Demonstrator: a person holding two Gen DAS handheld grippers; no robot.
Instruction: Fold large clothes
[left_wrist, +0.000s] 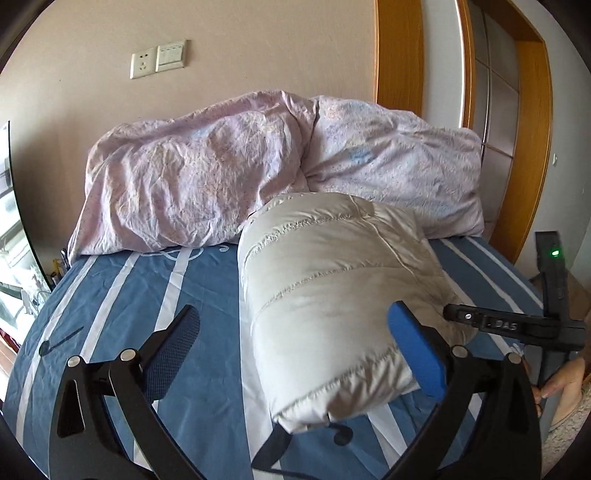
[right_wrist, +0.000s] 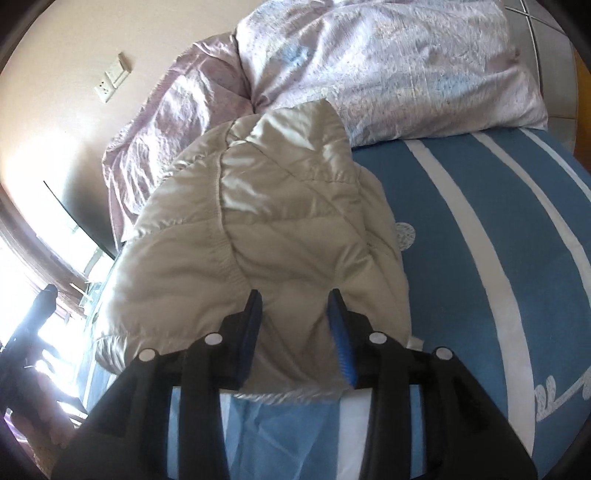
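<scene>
The white puffer jacket (left_wrist: 332, 295) lies folded into a bundle on the striped bedsheet (left_wrist: 129, 295), just in front of the pink duvet (left_wrist: 192, 177). Left gripper (left_wrist: 295, 325) stands wide apart; right gripper (right_wrist: 295, 314) straddles the hem, unclamped. Pinch all layers together, lift evenly

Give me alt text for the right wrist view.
The right tongs straddle the near edge of a folded cream puffer jacket lying on a blue bed sheet with white stripes. A crumpled lilac duvet is heaped behind it.
</scene>
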